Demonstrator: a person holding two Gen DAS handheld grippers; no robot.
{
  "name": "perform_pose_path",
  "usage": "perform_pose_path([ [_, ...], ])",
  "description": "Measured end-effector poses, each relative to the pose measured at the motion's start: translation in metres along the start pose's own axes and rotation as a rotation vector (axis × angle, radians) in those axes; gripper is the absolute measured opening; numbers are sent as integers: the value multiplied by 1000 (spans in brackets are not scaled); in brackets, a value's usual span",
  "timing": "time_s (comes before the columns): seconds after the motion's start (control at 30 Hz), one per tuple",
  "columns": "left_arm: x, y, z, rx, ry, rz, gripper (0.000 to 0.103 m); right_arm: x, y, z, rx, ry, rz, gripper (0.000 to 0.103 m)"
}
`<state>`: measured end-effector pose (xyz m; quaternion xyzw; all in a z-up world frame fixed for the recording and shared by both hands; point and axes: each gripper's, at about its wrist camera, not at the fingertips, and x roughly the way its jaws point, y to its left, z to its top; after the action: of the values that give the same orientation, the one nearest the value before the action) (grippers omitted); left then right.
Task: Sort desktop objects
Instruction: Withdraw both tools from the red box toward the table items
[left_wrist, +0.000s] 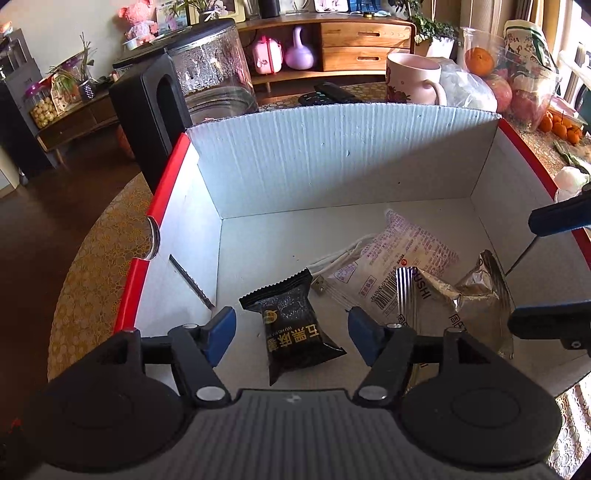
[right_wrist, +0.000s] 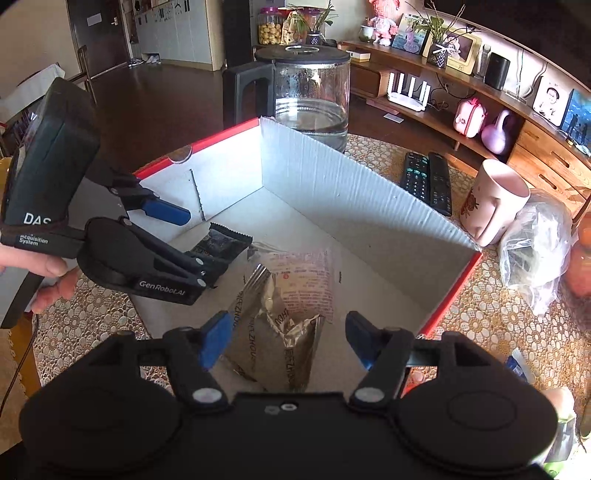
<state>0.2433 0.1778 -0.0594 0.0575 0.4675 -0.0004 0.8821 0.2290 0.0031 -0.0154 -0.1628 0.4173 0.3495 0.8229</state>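
A white cardboard box (left_wrist: 332, 162) with red rims holds a black snack packet (left_wrist: 295, 325), a pale pink printed packet (left_wrist: 399, 258), a crumpled silver foil packet (left_wrist: 476, 291) and a white cable (left_wrist: 340, 258). My left gripper (left_wrist: 291, 332) is open above the black packet, which lies between its blue fingertips. My right gripper (right_wrist: 284, 339) is open above the silver foil packet (right_wrist: 273, 332). The box (right_wrist: 332, 184), black packet (right_wrist: 221, 243), pink packet (right_wrist: 306, 280) and left gripper (right_wrist: 184, 240) also show in the right wrist view.
A glass kettle (right_wrist: 310, 96) with a black handle stands behind the box. Two remotes (right_wrist: 428, 181), a pink mug (right_wrist: 495, 203) and a clear plastic bag (right_wrist: 535, 251) lie right of the box on the lace tablecloth. Fruit bags (left_wrist: 517, 85) sit at far right.
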Motion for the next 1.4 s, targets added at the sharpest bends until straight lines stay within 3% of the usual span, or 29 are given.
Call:
perform_pose_path([
  [0.3, -16, -1, -7, -48, -19, 29, 70, -46, -8, -11, 61, -78, 27, 70],
  [0.37, -21, -1, -9, -70, -27, 21, 78, -56, -8, -15, 69, -91, 28, 71],
  [0.6, -40, -4, -15, -110, -75, 10, 86, -92, -9, -33, 82, -134, 12, 74],
  [0.8, -58, -8, -19, -134, -123, -10, 100, -123, -13, -55, 118, -167, 3, 74],
  [1.0, -75, -17, -30, -143, -161, -43, 102, -156, -17, -87, 163, -200, -34, 75],
  [1.4, -111, -60, -46, -63, -223, -96, 102, -204, -39, -162, 267, -231, -145, 76],
])
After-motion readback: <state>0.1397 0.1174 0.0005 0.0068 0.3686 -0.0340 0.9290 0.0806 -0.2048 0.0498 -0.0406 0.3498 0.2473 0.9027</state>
